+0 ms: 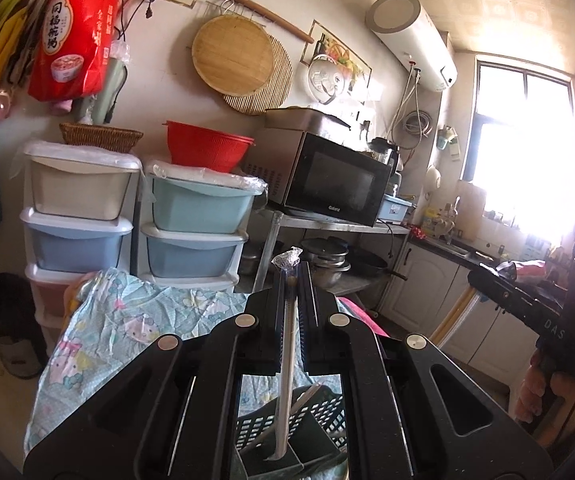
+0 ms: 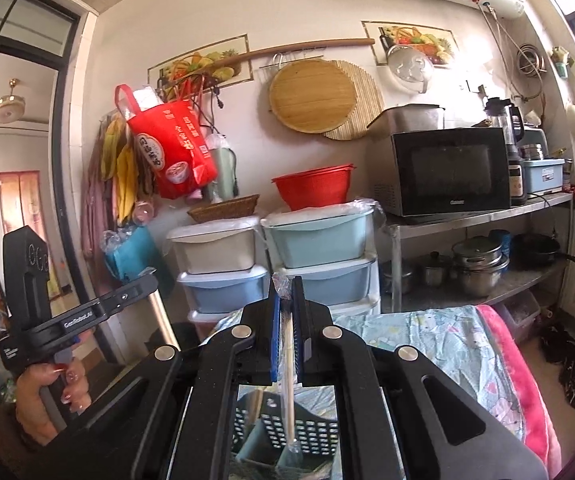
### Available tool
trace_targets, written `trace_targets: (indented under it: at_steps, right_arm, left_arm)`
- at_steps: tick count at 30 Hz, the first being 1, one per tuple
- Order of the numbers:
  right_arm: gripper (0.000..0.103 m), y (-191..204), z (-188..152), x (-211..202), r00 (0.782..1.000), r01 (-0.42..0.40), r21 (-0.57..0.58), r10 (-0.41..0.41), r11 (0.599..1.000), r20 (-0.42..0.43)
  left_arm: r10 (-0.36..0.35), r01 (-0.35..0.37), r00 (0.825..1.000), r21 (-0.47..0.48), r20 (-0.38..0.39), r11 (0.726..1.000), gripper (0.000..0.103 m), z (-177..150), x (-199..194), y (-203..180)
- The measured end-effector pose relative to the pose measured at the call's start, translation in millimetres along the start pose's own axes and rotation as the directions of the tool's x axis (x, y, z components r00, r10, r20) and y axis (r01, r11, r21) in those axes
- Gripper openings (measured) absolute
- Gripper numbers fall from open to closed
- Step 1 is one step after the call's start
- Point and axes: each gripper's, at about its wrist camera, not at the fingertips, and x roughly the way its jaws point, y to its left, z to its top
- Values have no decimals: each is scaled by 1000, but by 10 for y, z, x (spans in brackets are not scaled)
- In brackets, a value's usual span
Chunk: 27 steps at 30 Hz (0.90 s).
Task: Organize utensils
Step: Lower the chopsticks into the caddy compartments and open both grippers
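Chopsticks, each pair sealed in a clear plastic sleeve, are being held upright by both tongs. The left tongs [image 1: 292, 280] are pinching one wrapped pair [image 1: 287, 360] along its upper length, with the crinkled sleeve end poking out above the fingertips and the lower end hanging down into the dark perforated utensil basket [image 1: 319, 412] directly beneath. The right tongs [image 2: 286, 300] are likewise clamping a second wrapped pair [image 2: 288, 380], its lower tip reaching toward a compartment of the same basket [image 2: 311, 428] just below them. Holding the sticks vertical is probably meant to let them slide straight into the narrow slots. Another pale stick is already leaning inside the basket, beside the left pair. Under the basket, a cartoon-print cloth [image 1: 119, 320] is covering the table. Beyond the tongs, stacked plastic drawers [image 2: 319, 248] and a microwave [image 2: 447, 172] are standing against the wall.
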Motion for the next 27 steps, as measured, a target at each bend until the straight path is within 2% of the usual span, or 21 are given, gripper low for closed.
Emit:
trace_targets:
  at_steps: [15, 27]
  right_arm:
    - [6, -133, -270, 181, 998, 25, 23, -24, 999, -54]
    - [6, -96, -623, 475, 987, 11, 29, -6, 1000, -161]
  left_arm:
    - [5, -6, 998, -11, -57, 1000, 4, -271, 181, 62]
    - [6, -7, 994, -6, -109, 1000, 4, -546, 301, 52]
